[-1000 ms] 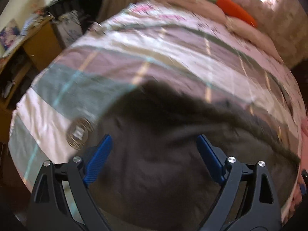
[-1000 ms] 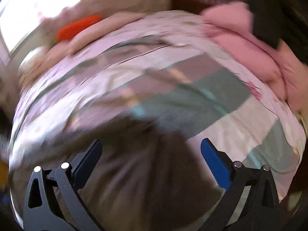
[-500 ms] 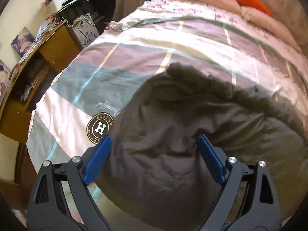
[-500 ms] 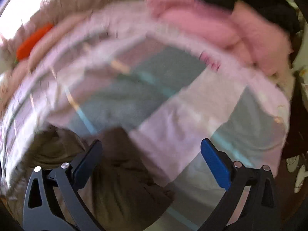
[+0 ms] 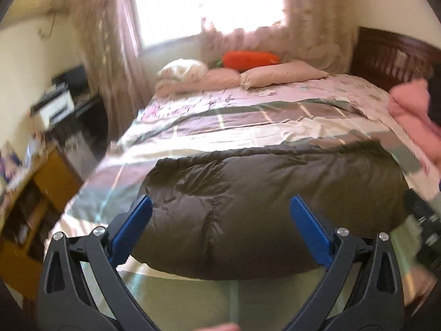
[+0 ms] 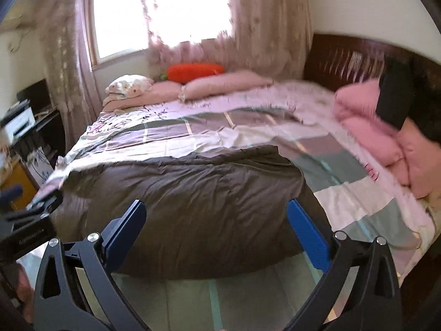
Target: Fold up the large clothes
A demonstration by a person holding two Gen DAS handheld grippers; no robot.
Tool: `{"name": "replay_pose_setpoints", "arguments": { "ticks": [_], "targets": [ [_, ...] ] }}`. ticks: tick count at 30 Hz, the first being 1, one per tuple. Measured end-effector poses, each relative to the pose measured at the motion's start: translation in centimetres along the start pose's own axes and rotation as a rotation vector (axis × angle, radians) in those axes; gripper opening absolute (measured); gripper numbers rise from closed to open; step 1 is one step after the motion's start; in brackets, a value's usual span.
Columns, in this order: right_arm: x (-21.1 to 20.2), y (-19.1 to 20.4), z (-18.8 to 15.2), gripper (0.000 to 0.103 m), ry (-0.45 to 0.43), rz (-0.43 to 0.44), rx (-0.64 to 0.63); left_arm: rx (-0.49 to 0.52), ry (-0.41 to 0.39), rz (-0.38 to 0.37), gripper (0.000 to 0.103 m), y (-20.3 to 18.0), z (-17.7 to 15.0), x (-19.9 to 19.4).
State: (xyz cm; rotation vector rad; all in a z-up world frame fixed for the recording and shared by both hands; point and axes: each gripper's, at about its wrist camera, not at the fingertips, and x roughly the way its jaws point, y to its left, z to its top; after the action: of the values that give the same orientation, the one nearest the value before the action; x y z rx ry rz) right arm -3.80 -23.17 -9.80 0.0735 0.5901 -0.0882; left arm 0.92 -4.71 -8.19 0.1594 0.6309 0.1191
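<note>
At the far left of my left wrist view I see a wooden desk (image 5: 41, 182) and a white printer (image 5: 53, 107) on a dark stand, with curtains (image 5: 110, 55) beside a bright window in the upper middle. The bed (image 5: 248, 127), under a patchwork quilt of pink, grey and green, fills the centre. The large dark brown padded garment (image 5: 270, 204) lies folded into a wide puffy block on the near end of the bed, low in the middle of the frame. My left claw (image 5: 220, 220) has its blue pads (image 5: 132, 226) far apart and its jaws are opening; nothing is between them, and the garment lies beyond the tips, untouched. Pillows (image 5: 281, 75) and an orange carrot-shaped cushion (image 5: 248, 59) sit at the upper middle, and a pink bundle (image 5: 413, 115) lies at the right edge.

In the right wrist view the other gripper's black body shows at the lower left edge. The garment (image 6: 193, 207) spreads across the lower centre, and my right claw (image 6: 217, 220) stands wide open and empty in front of it. The pink bundle (image 6: 386, 143) with something black on top lies at the right, against the dark headboard (image 6: 344, 58).
</note>
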Motion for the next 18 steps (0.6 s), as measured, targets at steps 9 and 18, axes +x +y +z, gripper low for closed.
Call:
{"name": "replay_pose_setpoints", "arguments": {
  "ticks": [9, 18],
  "targets": [
    [-0.7, 2.2, -0.6, 0.102, 0.02, -0.006, -0.062, -0.145, -0.015, -0.123, 0.101, 0.7, -2.9, -4.3],
    [-0.1, 3.4, -0.7, 0.102, 0.027, -0.027, -0.069, -0.137, 0.003, -0.092, 0.101, 0.9, -3.2, -4.1]
  ]
}}
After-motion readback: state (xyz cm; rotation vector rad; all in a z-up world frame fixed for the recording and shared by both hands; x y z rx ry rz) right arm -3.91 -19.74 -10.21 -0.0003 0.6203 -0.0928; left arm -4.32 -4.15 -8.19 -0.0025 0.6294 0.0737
